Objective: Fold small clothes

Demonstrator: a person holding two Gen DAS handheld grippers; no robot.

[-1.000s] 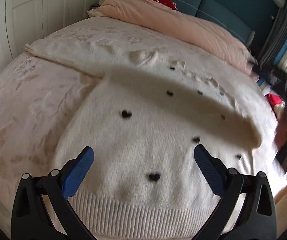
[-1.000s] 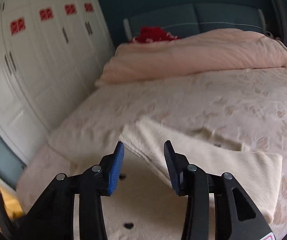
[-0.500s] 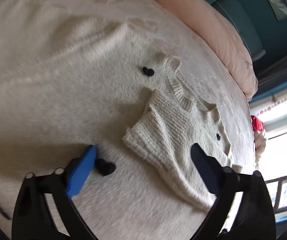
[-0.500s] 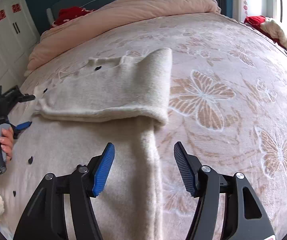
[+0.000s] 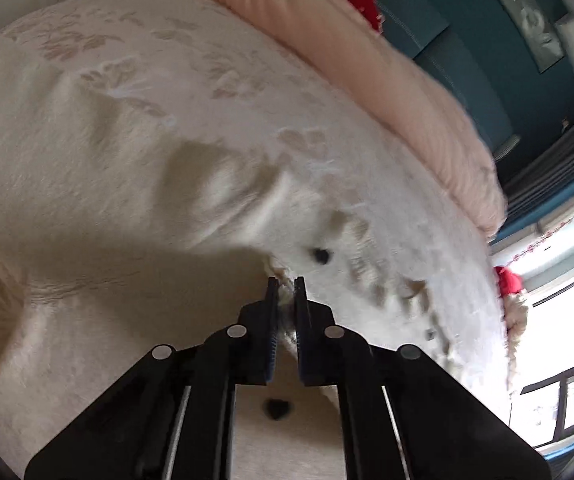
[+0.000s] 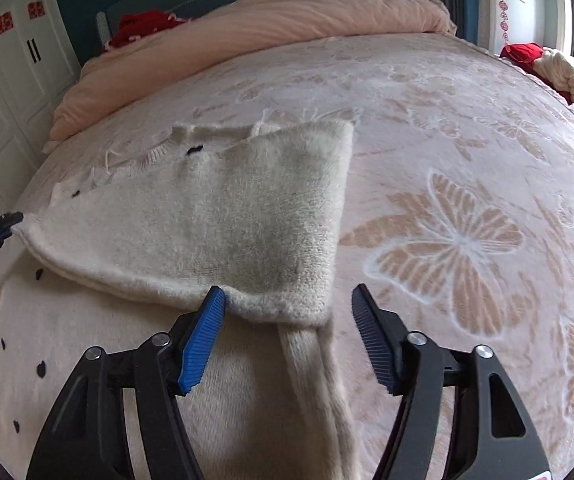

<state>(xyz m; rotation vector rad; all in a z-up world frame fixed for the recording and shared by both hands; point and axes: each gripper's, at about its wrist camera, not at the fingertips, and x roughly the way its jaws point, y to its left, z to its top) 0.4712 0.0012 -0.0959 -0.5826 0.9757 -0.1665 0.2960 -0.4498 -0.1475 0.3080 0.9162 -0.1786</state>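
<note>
A cream knit sweater (image 6: pixel 223 232) with small black hearts lies on the bed, its upper part folded over the body. My left gripper (image 5: pixel 285 280) is shut on the sweater's folded edge (image 5: pixel 283 272); it also shows at the left edge of the right wrist view (image 6: pixel 7 218), pinching the fold's corner. My right gripper (image 6: pixel 287 300) is open, its fingers either side of the fold's lower right corner (image 6: pixel 287 304), just above the fabric. The blue left pad (image 6: pixel 203 340) touches the fold's edge.
The bed carries a beige blanket with a butterfly pattern (image 6: pixel 459 240). A rolled pink duvet (image 6: pixel 287 20) lies at the head. Red and cream clothes (image 6: pixel 547 64) sit at the far right edge. White wardrobes (image 6: pixel 3 80) stand to the left.
My left gripper has closed from wide open onto the sweater's folded edge. My right gripper has moved closer to the fold's corner and stays open.
</note>
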